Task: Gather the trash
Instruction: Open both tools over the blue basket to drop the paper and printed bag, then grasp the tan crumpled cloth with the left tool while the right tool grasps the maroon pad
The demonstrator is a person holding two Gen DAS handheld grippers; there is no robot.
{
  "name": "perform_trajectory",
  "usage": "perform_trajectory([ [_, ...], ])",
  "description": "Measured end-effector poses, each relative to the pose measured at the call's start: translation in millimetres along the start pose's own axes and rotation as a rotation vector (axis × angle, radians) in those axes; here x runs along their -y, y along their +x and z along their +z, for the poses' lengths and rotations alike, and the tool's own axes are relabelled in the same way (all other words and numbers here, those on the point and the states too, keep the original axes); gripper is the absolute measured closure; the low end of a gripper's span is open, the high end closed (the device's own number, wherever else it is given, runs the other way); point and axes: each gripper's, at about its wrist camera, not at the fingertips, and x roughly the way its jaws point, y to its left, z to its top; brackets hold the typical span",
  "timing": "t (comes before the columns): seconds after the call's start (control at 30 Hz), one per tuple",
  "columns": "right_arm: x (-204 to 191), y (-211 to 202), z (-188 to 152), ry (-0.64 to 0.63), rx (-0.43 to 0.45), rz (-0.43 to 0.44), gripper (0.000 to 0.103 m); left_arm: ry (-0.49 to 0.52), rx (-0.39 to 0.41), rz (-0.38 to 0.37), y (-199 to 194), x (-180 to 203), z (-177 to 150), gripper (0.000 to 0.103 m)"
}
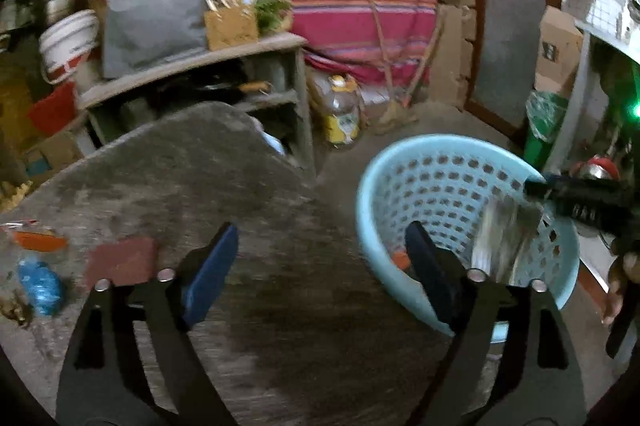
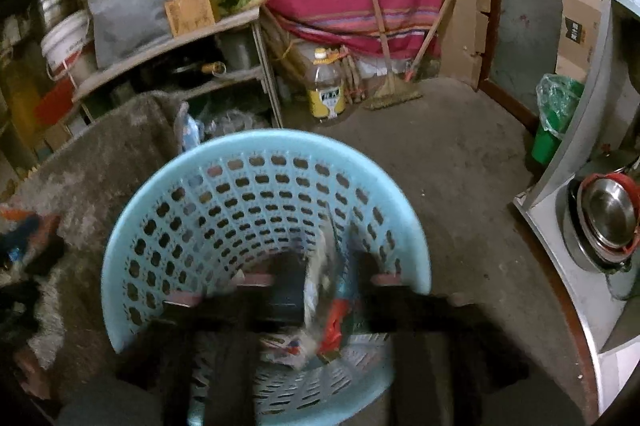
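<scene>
A light-blue perforated basket [image 1: 452, 150] [image 2: 264, 142] stands on the floor beside a rough grey table [image 1: 208, 162]. My left gripper [image 1: 320, 230] hangs open over that table with nothing between its blue pads. On the table's left lie a blue crumpled wrapper [image 1: 40, 288], an orange wrapper [image 1: 38, 240] and a maroon scrap [image 1: 120, 260]. My right gripper [image 2: 324, 282] [image 1: 538, 189] is over the basket's mouth, blurred, jaws apart. A silvery wrapper [image 2: 320, 266] [image 1: 508, 238] hangs loose between them, inside the basket. More trash [image 2: 292, 346] lies at the basket's bottom.
Behind the table a wooden shelf [image 2: 168, 42] holds a grey bag and a box. A white bucket [image 2: 66, 42], an oil bottle [image 2: 326, 86] and a broom [image 2: 384, 66] stand by a striped cloth. At the right are a green bin [image 2: 550, 138] and steel bowls [image 2: 608, 214].
</scene>
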Motion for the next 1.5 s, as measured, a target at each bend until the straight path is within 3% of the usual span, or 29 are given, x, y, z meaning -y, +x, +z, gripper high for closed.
perform_trajectory([
  [0.2,-38.5,-3.9,1.1,-0.088,0.027,-0.058,0.016,-0.058,0.084,0.105,-39.5,-55.4,-0.8,0.006],
  [0.3,-67.3,-11.5,2.8,-0.119,0.069,-0.067,0.013,-0.070,0.105,0.174,-56.9,-91.7,-6.5,0.006],
  [0.37,-84.3,-18.8,4.4,-0.118,0.108,-0.045,0.006,-0.071,0.103,0.243,-65.3,-119.9,-11.7,0.005],
  [0.47,-112.8,-28.3,6.9,-0.110,0.153,0.007,0.005,-0.123,0.088,0.337,-73.3,-170.1,-22.4,0.006],
  [0.63,-164.3,-31.2,7.2,-0.104,0.172,0.101,0.005,-0.214,0.071,0.431,-85.5,-235.5,-43.4,0.006],
  [0.73,-196.4,-28.0,5.2,-0.105,0.172,0.147,0.004,-0.245,0.021,0.441,-85.3,-268.2,-59.6,0.006],
  [0.93,-246.7,-16.4,-0.1,-0.117,0.134,0.138,0.004,-0.293,-0.080,0.471,-74.1,-317.5,-89.9,0.006],
  [1.2,-282.5,1.3,-6.2,-0.090,0.054,0.233,0.004,-0.360,-0.155,0.392,-50.6,-342.2,-106.1,0.006],
  [1.27,-294.7,6.3,-9.7,-0.127,0.022,0.241,0.004,-0.357,-0.157,0.367,-46.5,-343.3,-105.7,0.010],
  [1.3,-299.1,7.4,-11.1,-0.139,0.021,0.242,0.005,-0.356,-0.163,0.353,-44.1,-343.5,-106.4,0.017],
  [1.4,-316.5,11.7,-18.2,-0.197,0.011,0.240,0.004,-0.348,-0.197,0.312,-36.2,-343.6,-108.5,0.049],
  [1.5,-333.0,14.9,-22.7,-0.247,-0.003,0.247,0.004,-0.342,-0.186,0.301,-40.8,-343.9,-109.1,0.050],
])
